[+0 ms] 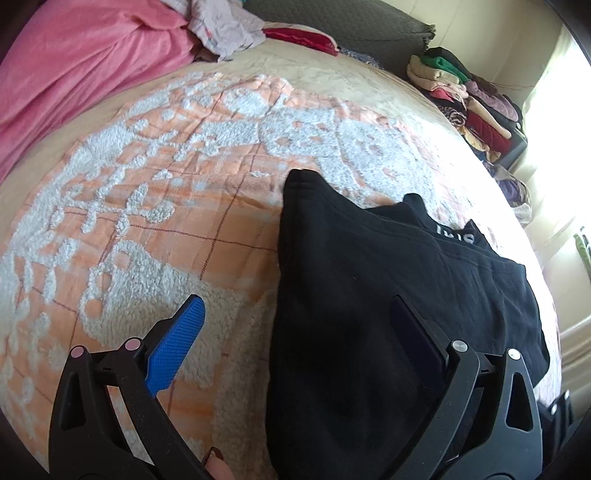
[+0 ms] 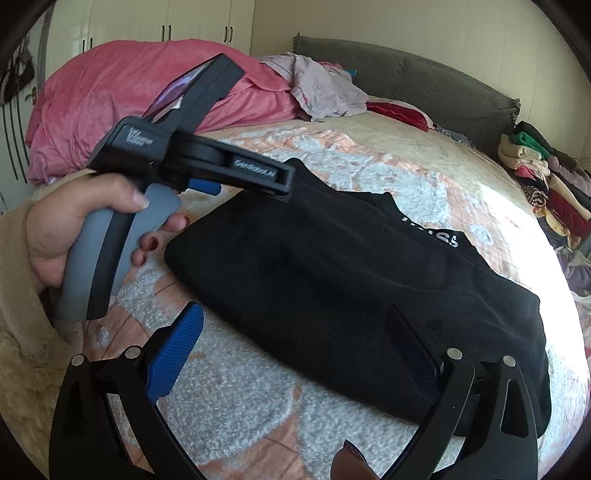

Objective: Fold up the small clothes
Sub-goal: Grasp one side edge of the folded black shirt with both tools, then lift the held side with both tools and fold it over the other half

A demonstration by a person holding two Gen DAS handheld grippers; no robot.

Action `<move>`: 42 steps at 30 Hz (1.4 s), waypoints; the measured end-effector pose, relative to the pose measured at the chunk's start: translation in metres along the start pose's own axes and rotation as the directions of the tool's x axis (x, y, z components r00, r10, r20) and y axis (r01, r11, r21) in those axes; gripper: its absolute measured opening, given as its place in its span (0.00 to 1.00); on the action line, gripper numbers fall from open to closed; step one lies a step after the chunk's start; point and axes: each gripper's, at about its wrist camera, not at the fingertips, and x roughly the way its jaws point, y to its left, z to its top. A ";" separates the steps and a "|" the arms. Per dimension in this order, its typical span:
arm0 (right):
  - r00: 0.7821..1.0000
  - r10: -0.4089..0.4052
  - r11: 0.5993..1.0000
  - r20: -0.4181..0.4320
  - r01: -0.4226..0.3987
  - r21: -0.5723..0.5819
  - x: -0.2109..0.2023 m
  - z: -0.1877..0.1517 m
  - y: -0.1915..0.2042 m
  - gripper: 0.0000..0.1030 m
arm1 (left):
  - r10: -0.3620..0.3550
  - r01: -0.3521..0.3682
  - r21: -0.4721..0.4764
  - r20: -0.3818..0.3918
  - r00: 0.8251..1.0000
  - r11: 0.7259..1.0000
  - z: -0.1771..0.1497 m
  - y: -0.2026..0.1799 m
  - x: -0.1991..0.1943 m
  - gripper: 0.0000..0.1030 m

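**Both grippers stand wide over a folded black garment**

A black garment point(image 1: 388, 295) lies folded on a bed under a peach and white fleece blanket point(image 1: 147, 184). Taking the garment as the landmark: white lettering shows on a fold near its far edge, only partly readable.

The left gripper point(image 1: 295, 332) hangs above the garment's near left edge, jaws spread wide with nothing between the pads. One blue pad point(image 1: 177, 347) is over bare blanket just left of the garment; the other finger point(image 1: 417, 332) is over the black cloth. Whether that finger touches the cloth cannot be told.

The right gripper point(image 2: 295, 343) hovers over the garment's near right part, jaws likewise wide apart and gripping nothing. In its view the person's left hand point(image 2: 74, 229) grips the grey handle of the other tool, just left of the garment.

Beyond the garment a pink duvet point(image 1: 74, 66) is heaped at the far left, with a crumpled pale cloth point(image 1: 225, 29) and a red item point(image 1: 299, 37) beside it. To the garment's far right a stack of folded clothes point(image 1: 469, 99) sits at the bed's edge, in front of a grey headboard point(image 2: 406, 77)
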 end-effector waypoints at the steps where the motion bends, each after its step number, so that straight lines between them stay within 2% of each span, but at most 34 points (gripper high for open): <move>1: 1.000 -0.003 1.000 -0.004 0.003 -0.017 0.003 0.000 0.005 0.95 | -0.006 0.006 -0.012 -0.004 1.000 1.000 0.003 0.003 0.002 0.91; 6: 0.999 -0.031 0.995 -0.035 0.028 -0.100 0.022 0.000 0.024 0.95 | -0.018 0.018 -0.049 -0.017 1.000 0.999 0.017 0.013 0.010 0.91; 13: 0.989 -0.124 0.978 -0.080 0.108 -0.179 0.055 0.001 0.039 0.95 | -0.005 0.004 -0.020 -0.058 0.998 1.000 0.023 0.010 0.022 0.91; 22: 0.978 -0.207 0.955 -0.024 0.196 -0.223 0.076 0.009 0.051 0.91 | 0.000 -0.001 -0.005 -0.089 0.996 1.000 0.031 0.005 0.031 0.91; 24: 0.977 -0.215 0.953 -0.003 0.209 -0.219 0.071 0.009 0.052 0.62 | -0.005 0.004 -0.013 -0.101 0.995 1.000 0.033 0.006 0.033 0.91; 25: 0.974 -0.225 0.950 0.015 0.223 -0.217 0.068 0.008 0.052 0.56 | -0.010 0.008 -0.018 -0.106 0.994 1.000 0.033 0.006 0.033 0.91; 27: 0.975 -0.215 0.956 0.048 0.221 -0.194 0.058 0.008 0.049 0.33 | -0.020 0.016 -0.033 -0.117 0.993 0.999 0.034 0.008 0.033 0.91; 29: 0.978 -0.192 0.967 0.086 0.203 -0.152 0.045 0.009 0.044 0.20 | -0.038 0.032 -0.048 -0.123 0.992 0.998 0.034 0.009 0.031 0.91; 32: 0.975 -0.174 0.979 0.135 0.187 -0.087 0.028 0.011 0.032 0.15 | -0.081 0.071 -0.079 -0.131 0.988 0.994 0.034 0.009 0.029 0.91; 37: 0.967 -0.164 0.986 0.195 0.163 0.018 0.001 0.010 0.013 0.13 | -0.128 0.110 -0.122 -0.147 0.981 0.986 0.031 0.000 0.027 0.91; 40: 0.964 -0.162 0.986 0.213 0.151 0.064 -0.007 0.009 0.001 0.12 | -0.181 0.161 -0.150 -0.132 0.974 0.975 0.032 -0.010 0.020 0.90; 41: 0.963 -0.161 0.986 0.216 0.148 0.078 -0.009 0.009 -0.002 0.12 | -0.200 0.181 -0.154 -0.124 0.972 0.971 0.032 -0.015 0.017 0.84; 42: 0.962 -0.164 0.985 0.219 0.148 0.089 -0.011 0.008 -0.004 0.12 | -0.221 0.202 -0.154 -0.119 0.968 0.967 0.033 -0.020 0.015 0.73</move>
